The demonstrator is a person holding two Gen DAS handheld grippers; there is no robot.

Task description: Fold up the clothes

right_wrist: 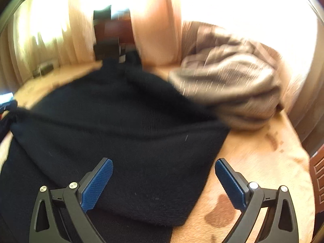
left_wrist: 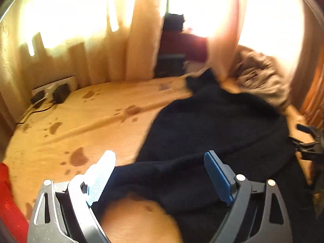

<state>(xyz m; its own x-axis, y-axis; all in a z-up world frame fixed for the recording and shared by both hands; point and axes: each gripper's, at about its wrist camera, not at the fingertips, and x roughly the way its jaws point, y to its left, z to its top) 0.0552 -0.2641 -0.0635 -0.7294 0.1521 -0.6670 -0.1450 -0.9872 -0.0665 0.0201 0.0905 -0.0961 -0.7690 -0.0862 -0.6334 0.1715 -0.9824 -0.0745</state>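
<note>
Sweater (right_wrist: pixel 121 133): black knit, spread over the bed, hem toward the cameras, far end bunched near the curtains. In the left view a strip of it (left_wrist: pixel 162 172), perhaps a sleeve, runs across between the finger pads; whether it touches either pad cannot be told through the blur.

Left tongs (left_wrist: pixel 160 174): jaws wide, one pad pale, the other blue, held low over the near edge of the sweater, holding nothing that can be made out.

Right tongs (right_wrist: pixel 164 180): jaws wide, both pads blue. The left finger stands over the sweater hem, the right finger over bare blanket beside it. Empty. A dark frame at the right edge of the left view (left_wrist: pixel 311 147) appears to be this tool.

Blanket (left_wrist: pixel 81 125): tan with brown paw prints, covers the bed under the sweater.

Grey cloth (right_wrist: pixel 232 85): crumpled heap at the far right of the bed, touching the sweater's far edge.

Red cloth (left_wrist: pixel 10 198): at the left edge, near the left tongs.

Curtains (left_wrist: pixel 139 40): pale, backlit, behind the bed.

Power strip (left_wrist: pixel 52 93): by the curtains at far left, with black plugs.
</note>
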